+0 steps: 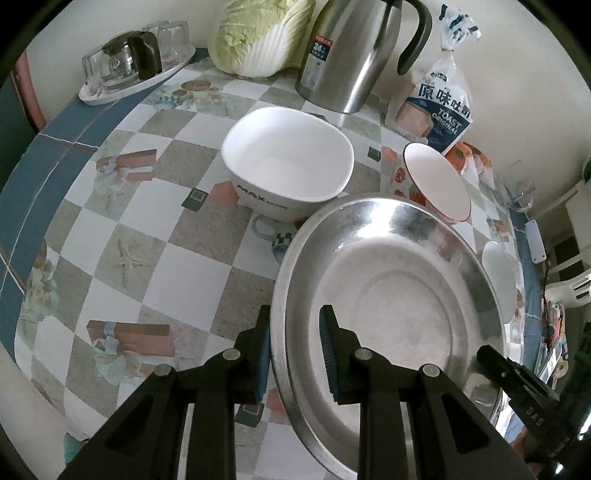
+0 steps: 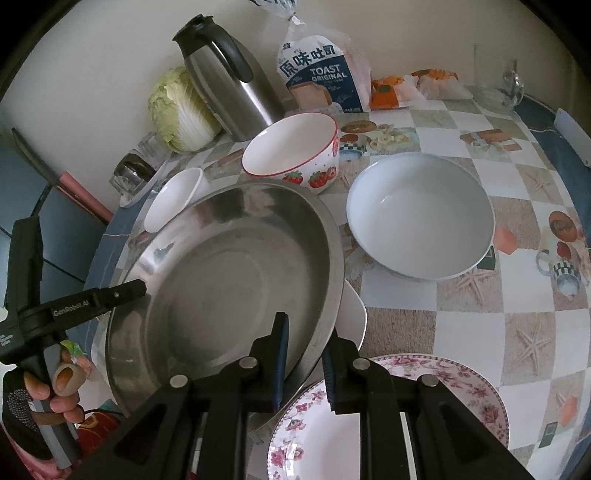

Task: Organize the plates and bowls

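I am gripping the steel basin (image 1: 391,295) by opposite rims, my left tool (image 1: 295,354) and right tool (image 2: 304,363) each pinching it narrowly. It is sitting at the near edge of the checkered worktop (image 1: 155,258); a kettle (image 1: 351,55) and cabbage (image 1: 258,33) are standing at the far edge against the cream wall (image 2: 92,55).

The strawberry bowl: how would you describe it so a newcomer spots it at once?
Start at the tall stainless steel thermos jug by the wall. Just in front of it, beside the bagged toast loaf, stands the white ceramic bowl with a red rim. Only it has strawberries painted outside; the other bowls are plain.
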`<state>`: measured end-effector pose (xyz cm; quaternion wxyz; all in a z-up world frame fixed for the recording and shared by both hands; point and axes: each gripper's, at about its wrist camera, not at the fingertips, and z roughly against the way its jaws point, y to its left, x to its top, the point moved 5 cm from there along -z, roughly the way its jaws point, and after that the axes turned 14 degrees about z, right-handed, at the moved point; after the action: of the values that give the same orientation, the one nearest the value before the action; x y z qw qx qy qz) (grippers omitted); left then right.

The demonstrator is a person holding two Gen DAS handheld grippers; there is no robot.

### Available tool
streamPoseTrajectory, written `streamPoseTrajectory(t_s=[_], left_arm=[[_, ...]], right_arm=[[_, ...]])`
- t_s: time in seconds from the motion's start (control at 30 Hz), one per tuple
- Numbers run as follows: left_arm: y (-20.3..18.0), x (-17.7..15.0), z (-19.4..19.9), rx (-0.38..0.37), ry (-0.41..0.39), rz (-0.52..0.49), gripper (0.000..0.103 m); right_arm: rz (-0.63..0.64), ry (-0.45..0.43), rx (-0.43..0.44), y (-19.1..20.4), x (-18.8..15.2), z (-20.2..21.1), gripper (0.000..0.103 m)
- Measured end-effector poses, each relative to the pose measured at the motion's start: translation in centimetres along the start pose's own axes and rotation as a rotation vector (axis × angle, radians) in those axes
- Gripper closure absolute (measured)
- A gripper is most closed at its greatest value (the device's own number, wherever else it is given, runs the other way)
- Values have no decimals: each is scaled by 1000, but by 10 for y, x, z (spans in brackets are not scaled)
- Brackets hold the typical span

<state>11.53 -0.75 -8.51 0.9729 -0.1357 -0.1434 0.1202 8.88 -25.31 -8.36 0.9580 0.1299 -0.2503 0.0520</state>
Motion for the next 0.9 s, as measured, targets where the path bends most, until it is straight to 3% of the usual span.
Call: streamPoseTrajectory(t_s=[0.9], left_arm=[[-5,-7,-16,29,43,-43,77]], right_arm=[[-23,69,-37,-9,-10,-16,83]])
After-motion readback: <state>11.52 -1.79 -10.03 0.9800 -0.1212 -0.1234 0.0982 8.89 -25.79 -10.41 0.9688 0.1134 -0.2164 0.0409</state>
